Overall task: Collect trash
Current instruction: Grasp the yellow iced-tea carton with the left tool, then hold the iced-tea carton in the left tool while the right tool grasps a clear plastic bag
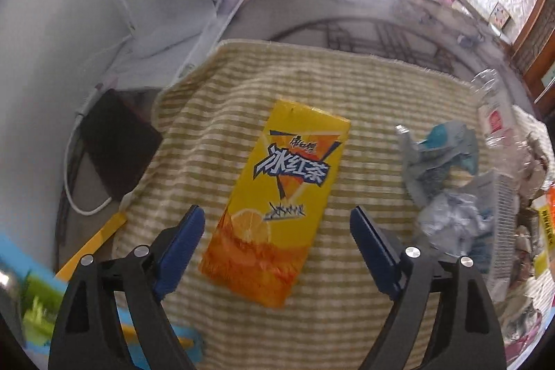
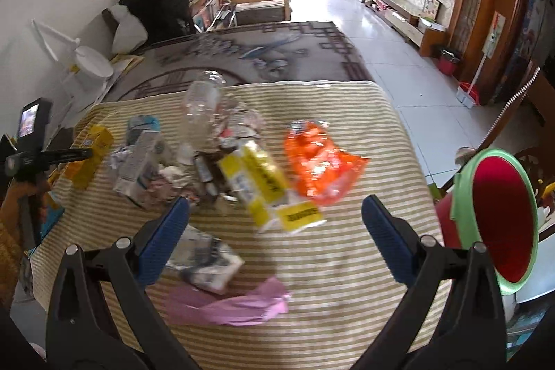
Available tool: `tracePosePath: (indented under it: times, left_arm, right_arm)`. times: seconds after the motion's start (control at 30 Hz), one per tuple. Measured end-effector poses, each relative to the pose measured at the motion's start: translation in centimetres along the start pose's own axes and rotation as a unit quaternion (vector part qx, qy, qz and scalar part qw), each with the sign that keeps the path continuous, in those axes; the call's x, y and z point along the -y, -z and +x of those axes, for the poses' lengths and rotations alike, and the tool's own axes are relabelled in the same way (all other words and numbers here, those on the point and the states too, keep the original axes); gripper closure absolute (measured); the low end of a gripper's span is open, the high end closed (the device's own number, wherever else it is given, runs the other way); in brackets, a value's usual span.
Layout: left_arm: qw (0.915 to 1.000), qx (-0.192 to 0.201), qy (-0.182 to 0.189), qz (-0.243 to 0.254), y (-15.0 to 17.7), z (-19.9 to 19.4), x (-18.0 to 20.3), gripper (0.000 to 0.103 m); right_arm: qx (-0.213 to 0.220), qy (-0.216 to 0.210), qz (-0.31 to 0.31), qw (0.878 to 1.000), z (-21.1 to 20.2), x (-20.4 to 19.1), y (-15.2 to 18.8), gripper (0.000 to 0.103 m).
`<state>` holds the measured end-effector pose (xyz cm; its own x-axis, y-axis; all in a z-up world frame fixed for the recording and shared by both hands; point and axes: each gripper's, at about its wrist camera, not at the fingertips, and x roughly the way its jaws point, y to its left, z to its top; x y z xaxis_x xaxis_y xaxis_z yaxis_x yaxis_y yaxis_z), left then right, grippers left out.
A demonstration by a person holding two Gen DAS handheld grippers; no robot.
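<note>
While lying flat on the striped cloth, the yellow iced-tea carton is sitting between and just ahead of the left gripper, whose jaws are standing wide, touching nothing. Right gripper is likewise gaping empty, facing the trash pile; red bin is standing beside it.

Yellow packet print blurred (unreadable); red bin partly hidden behind gripper arm.

Both grippers, left and right, look identical: black plastic arms, ribbed blue finger pads, shiny silver pivot screws.
</note>
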<state>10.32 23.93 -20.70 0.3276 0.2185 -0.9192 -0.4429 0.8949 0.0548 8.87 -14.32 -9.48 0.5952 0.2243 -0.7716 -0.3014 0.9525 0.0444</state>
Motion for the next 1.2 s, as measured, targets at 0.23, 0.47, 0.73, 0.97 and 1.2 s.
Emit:
tracePosePath:
  times: [0.23, 0.47, 0.73, 0.97, 1.2]
  left_arm:
    - [0.9997, -0.004, 0.024, -0.009, 0.1, 1.6, -0.5, 0.037]
    - [0.9973, 0.027, 0.068, -0.006, 2.8, -1.4, 0.0, 0.042]
    - [0.9927, 0.006, 0.116, -0.033, 7.6, -3.8, 0.1, 0.042]
    - [0.9911, -0.019, 0.125, -0.042, 8.4, -2.5, -0.2, 0.039]
    - [0.9915, -0.010, 0.126, -0.031, 8.1, -2.8, -0.2, 0.041]
  right_arm:
    - [-0.004, -0.011, -0.038, 0.999, 1.4, -4.2, -2.1, 0.005]
    - [-0.020, -0.083, -0.093, 0.992, 4.9, -9.5, -6.9, 0.005]
    - [-0.120, -0.168, -0.134, 0.969, 14.5, -17.7, -12.3, 0.005]
    - [-0.201, -0.135, -0.167, 0.956, 22.1, -22.3, -11.5, 0.005]
    - [-0.219, -0.129, -0.182, 0.950, 23.9, -23.1, -9.5, 0.046]
